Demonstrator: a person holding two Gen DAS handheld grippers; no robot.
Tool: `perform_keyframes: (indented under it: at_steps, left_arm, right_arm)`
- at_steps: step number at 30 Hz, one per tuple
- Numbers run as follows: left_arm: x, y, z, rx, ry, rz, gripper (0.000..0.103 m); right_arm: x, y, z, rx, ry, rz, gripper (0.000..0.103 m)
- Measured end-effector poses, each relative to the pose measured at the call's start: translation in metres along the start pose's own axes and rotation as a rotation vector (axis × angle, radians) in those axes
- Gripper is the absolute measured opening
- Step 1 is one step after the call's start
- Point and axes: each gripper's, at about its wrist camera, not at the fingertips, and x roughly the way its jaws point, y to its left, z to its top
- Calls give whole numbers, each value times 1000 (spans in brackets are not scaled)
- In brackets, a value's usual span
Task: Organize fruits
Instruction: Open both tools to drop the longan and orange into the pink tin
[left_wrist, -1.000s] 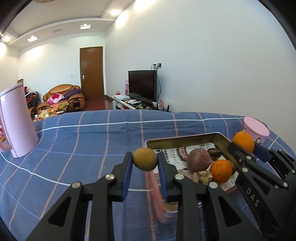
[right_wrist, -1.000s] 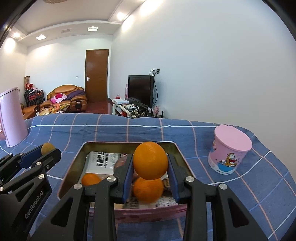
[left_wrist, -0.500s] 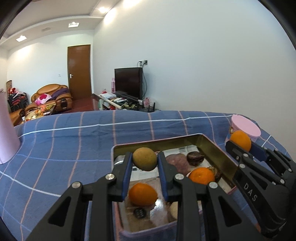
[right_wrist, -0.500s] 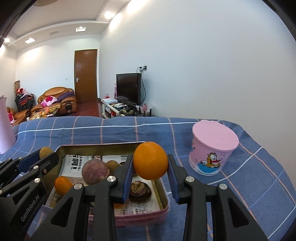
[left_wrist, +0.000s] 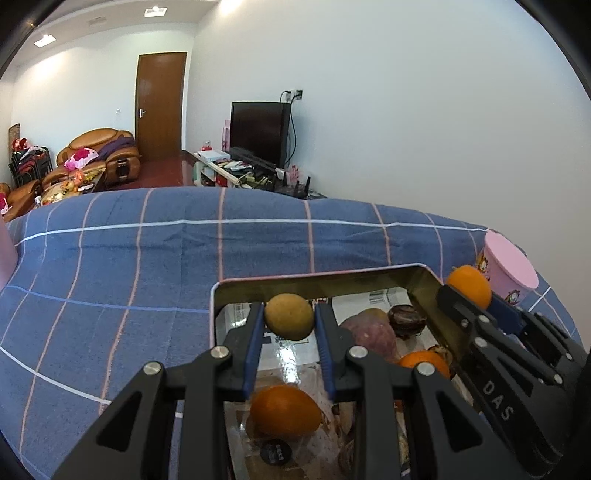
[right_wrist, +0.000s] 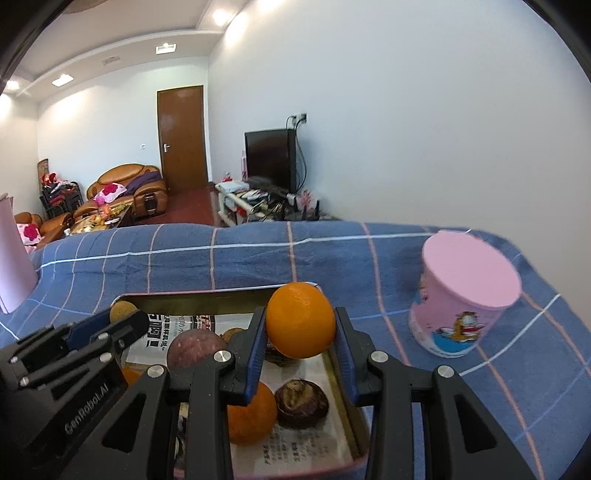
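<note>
Blue checked cloth (left_wrist: 147, 266) covers the surface I'm working over, with a living room behind it in the upper left of both frames. My left gripper (left_wrist: 290, 321) is pinching a small yellow-brown fruit (left_wrist: 290, 316) just above the far end of the metal tray (left_wrist: 314, 284), and my right gripper (right_wrist: 300, 325) is clamped on an orange (right_wrist: 300, 319) near the tray's far right corner, seen at center frame in the right wrist view. Both fruits are round and held only by thin blue pads, so I judge either could roll out if I tilt or loosen unevenly. With 2 tools crowded over 1 tray, I could knock the left tool's housing with the right, or nudge the purple fruit (right_wrist: 195, 350) and the dark brown one (right_wrist: 302, 398) lying inside. The pink cup (right_wrist: 467, 295) at right frame stands near the tray and looks easy to tip if I swing wide. Readable writing: "DAS" on the right tool in the left wrist view, "GenRobot.AI" on the left tool in the right wrist view. A cartoon cat is printed on the cup; the newsprint lining the tray is too small to read.
</note>
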Motion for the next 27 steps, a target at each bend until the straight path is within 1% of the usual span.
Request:
perform_keyframes:
  at_steps: [5,10,15,21,27]
  left_arm:
    - [12,0,2,-2,50,-4,29]
    - [13,-3,3,9,54,-10,29]
    - [11,-3,2,6,51,-4,29]
    - [13,-6,2,21,66,11,29]
    - [12,-4,-2,18,78,22,29]
  right_arm:
    - [13,8,2,-13,41,50,37]
    - [21,13,2,-32,72,94,37]
    - [22,17,1,-43,83,128,37]
    - [29,18,0,-32,118,158,37]
    - [28,17,0,-34,116,177,37]
